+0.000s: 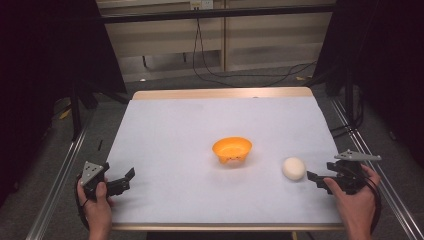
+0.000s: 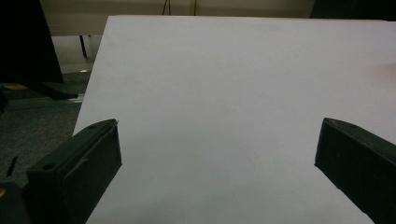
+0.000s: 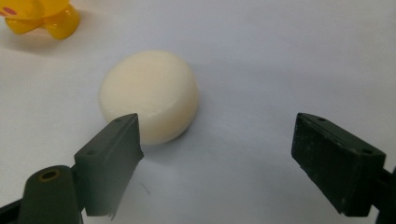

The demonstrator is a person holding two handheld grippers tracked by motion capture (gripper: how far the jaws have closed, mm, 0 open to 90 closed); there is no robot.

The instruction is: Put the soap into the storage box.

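**Right gripper lined up on white round piece, not yet gripped**

High view, lower left: left gripper [image 1: 124, 181] sits at the near-left corner of the pale table [image 1: 165, 130], held in the person's left hand [image 1: 97, 210]. Jaws wide apart, nothing between them; in the left gripper view they frame bare table surface [image 2: 224, 102].

Centre of high view: orange bowl [image 1: 232, 150], upright, apparently empty, well apart from both grippers.

Lower right of high view: white round piece [image 1: 293, 168], a squat dome or puck shape, resting on the table just right of and nearer than the bowl. Right gripper [image 1: 315, 179] is just beside it, on its right.

Right gripper view: the piece [image 3: 149, 95] lies left of centre. Jaws fully spread; the left-hand jaw overlaps its near edge in the picture, contact uncertain; the other jaw stands well clear. Nothing clamped.

Handling estimate: looks light, smooth, matte; stiffness cannot be told. Curved top could slip; best taken across the low straight side wall, jaws centred on the widest part.
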